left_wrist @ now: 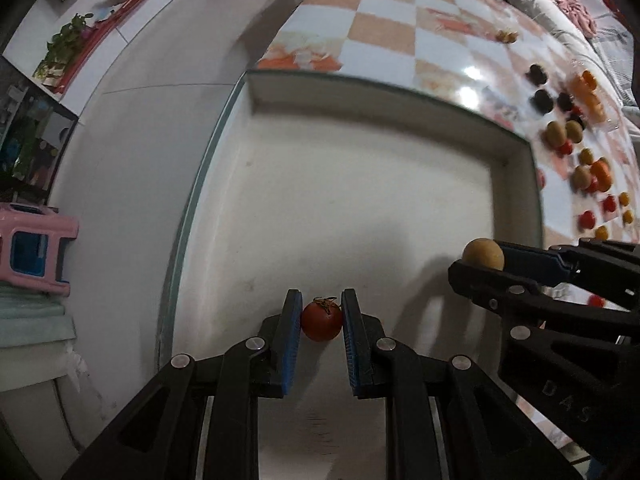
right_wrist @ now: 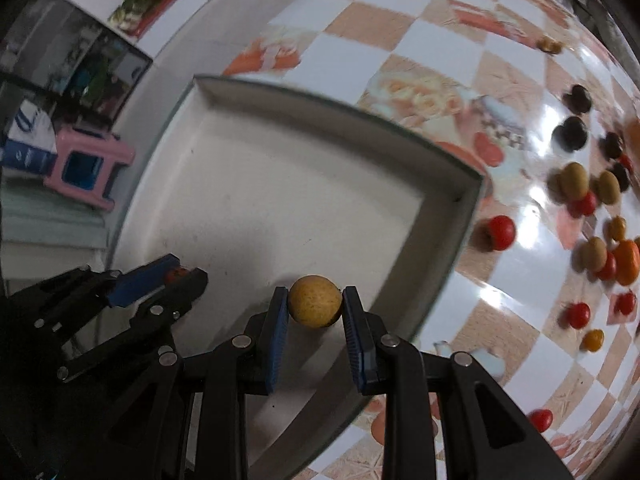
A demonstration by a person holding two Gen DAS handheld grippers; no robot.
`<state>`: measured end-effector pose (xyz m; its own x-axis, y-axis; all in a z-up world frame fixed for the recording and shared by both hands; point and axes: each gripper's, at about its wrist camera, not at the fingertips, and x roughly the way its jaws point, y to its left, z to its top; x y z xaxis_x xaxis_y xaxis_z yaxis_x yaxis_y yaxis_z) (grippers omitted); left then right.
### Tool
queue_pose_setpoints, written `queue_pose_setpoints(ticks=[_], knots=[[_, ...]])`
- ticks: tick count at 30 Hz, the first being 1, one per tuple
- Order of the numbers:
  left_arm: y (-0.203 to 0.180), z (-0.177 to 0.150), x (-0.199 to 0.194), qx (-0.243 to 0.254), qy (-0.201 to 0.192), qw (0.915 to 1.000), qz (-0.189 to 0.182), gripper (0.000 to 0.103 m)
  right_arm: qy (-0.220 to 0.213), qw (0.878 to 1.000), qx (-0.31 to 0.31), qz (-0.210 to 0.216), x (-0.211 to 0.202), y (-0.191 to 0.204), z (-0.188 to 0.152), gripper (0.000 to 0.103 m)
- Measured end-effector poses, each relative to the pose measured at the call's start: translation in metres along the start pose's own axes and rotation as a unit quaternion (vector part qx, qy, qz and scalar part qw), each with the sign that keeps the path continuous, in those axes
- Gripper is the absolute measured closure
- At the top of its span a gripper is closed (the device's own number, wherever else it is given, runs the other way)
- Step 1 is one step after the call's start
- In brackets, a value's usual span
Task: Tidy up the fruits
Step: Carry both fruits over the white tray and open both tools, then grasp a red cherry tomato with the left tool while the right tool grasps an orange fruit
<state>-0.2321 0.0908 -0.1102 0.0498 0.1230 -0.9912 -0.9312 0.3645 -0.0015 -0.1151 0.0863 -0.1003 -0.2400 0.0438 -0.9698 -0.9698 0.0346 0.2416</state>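
Note:
My left gripper point(left_wrist: 321, 312) is shut on a small red tomato point(left_wrist: 321, 323) and holds it over the white shallow box point(left_wrist: 360, 200), near its front left part. My right gripper point(right_wrist: 315, 304) is shut on a round yellow-brown fruit point(right_wrist: 315, 301) over the box's front right part. The right gripper with its fruit point(left_wrist: 483, 254) shows in the left wrist view at the right. The left gripper point(right_wrist: 176, 280) shows in the right wrist view at the left, with the tomato point(right_wrist: 176, 275) barely visible between its pads. The box point(right_wrist: 280, 184) holds nothing else.
Several loose fruits lie on the checkered tablecloth point(right_wrist: 400, 24) right of the box: red tomatoes point(right_wrist: 500, 232), dark fruits point(right_wrist: 570, 133), yellow-brown fruits point(right_wrist: 574, 180), an orange one point(right_wrist: 626, 262). A pink stool point(left_wrist: 34, 246) stands on the floor at the left.

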Motion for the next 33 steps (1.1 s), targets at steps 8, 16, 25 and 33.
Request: queue_pose_setpoints(ticks=[8, 16, 25, 33], knots=[[0.018, -0.003, 0.003, -0.023, -0.003, 0.9991, 0.034, 0.038, 0.019, 1.0, -0.003, -0.009, 0.007, 0.003, 0.003, 0.049], [0.011, 0.001, -0.007, -0.013, 0.004, 0.9992, 0.039, 0.038, -0.027, 0.999, 0.016, 0.039, -0.035, -0.004, 0.005, 0.02], [-0.043, -0.003, -0.037, 0.046, -0.015, 0.9987, 0.019, 0.038, -0.05, 0.994, 0.092, 0.005, -0.074, -0.068, -0.037, 0.019], [-0.117, 0.003, -0.05, 0.125, -0.026, 0.9918, 0.0, 0.038, -0.031, 0.977, 0.208, -0.032, -0.08, -0.168, -0.101, 0.019]])
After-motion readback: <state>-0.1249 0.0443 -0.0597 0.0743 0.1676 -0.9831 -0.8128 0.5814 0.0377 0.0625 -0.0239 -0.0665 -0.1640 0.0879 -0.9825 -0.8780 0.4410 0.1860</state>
